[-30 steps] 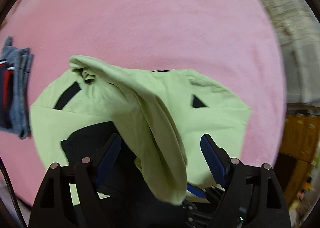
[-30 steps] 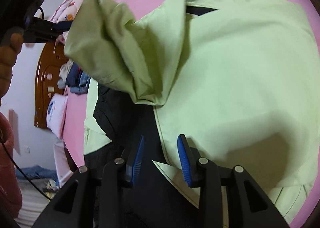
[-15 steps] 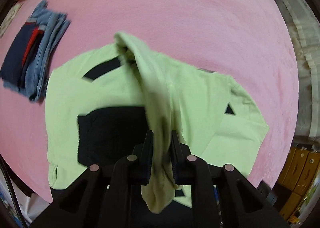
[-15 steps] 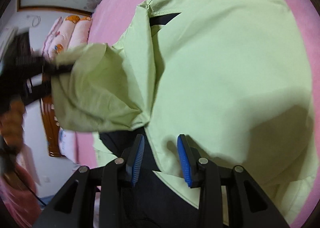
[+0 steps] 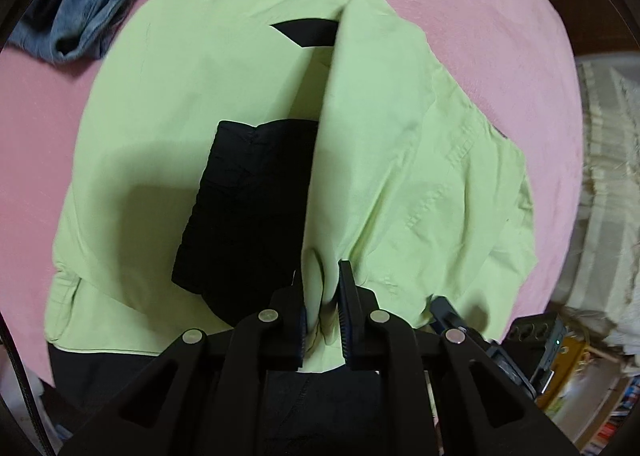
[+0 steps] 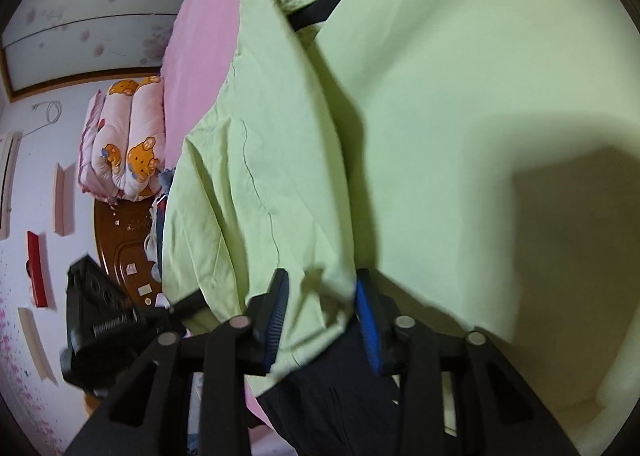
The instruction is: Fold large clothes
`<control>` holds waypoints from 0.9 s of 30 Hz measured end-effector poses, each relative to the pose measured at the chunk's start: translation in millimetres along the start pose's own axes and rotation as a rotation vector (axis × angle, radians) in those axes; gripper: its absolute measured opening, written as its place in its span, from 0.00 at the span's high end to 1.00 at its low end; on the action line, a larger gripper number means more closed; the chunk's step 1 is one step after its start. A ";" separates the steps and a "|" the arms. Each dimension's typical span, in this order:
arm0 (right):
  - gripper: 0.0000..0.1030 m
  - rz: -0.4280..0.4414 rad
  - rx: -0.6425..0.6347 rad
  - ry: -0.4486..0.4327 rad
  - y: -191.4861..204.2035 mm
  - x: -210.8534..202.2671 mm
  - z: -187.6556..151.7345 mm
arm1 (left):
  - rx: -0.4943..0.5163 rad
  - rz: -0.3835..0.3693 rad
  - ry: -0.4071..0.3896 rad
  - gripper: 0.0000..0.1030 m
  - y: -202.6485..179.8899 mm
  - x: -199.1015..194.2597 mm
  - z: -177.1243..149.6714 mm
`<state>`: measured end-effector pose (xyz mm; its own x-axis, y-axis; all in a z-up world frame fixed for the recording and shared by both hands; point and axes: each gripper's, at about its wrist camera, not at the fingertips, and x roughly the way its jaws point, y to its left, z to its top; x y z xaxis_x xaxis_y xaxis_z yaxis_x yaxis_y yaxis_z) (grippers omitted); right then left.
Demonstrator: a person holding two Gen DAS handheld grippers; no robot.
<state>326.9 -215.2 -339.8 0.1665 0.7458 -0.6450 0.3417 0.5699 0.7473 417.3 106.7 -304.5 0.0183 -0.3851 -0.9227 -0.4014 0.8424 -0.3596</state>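
Jacket (image 5: 168, 144), pale green with black lining, lies spread on the pink bed (image 5: 500, 48), its black-lined collar opening toward the bed's far side. Around the jacket the sheet is bare on the far side and to its right; a heap of jeans (image 5: 92, 4) sits just off the jacket's far left corner, apart from it. At the near side the jacket's hem reaches the bed's edge, and black fabric hangs past it.

Left gripper (image 5: 322, 316) has its jaws closing on a bunched green fold of the jacket's right half, the pads pressing the cloth, which runs as a ridge from the collar down to the fingers. Right gripper (image 6: 320, 320) is closing too, with green cloth (image 6: 312, 296) gathered between its blue pads at the jacket's near edge, above the black lining (image 6: 332, 384).

Beyond the jacket, in the right wrist view, a rolled quilt (image 6: 124, 144) with bear prints rests by the wooden headboard (image 6: 124, 240). Right of the bed stand a pale curtain (image 5: 608, 184) and cluttered shelves.
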 end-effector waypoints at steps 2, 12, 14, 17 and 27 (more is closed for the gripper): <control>0.95 -0.028 -0.028 -0.014 10.1 1.0 2.1 | -0.009 -0.051 -0.001 0.89 6.5 -3.0 -0.8; 0.98 -0.165 -0.144 -0.213 36.7 -63.8 12.6 | 0.032 -0.108 0.095 0.90 15.1 45.8 -15.5; 0.98 -0.229 -0.146 -0.202 29.6 -59.2 14.7 | 0.049 -0.096 0.079 0.88 16.5 53.5 -17.3; 0.98 -0.314 -0.152 -0.199 17.3 -49.0 14.3 | 0.038 -0.116 0.054 0.86 26.4 58.7 -14.9; 0.93 -0.577 -0.230 -0.287 31.2 -40.0 -7.9 | 0.164 -0.066 0.006 0.77 43.9 28.5 -9.1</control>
<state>323.6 -224.5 -289.4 0.2666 0.1979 -0.9433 0.2495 0.9312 0.2659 391.8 129.3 -345.3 0.0338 -0.4437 -0.8955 -0.2445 0.8652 -0.4379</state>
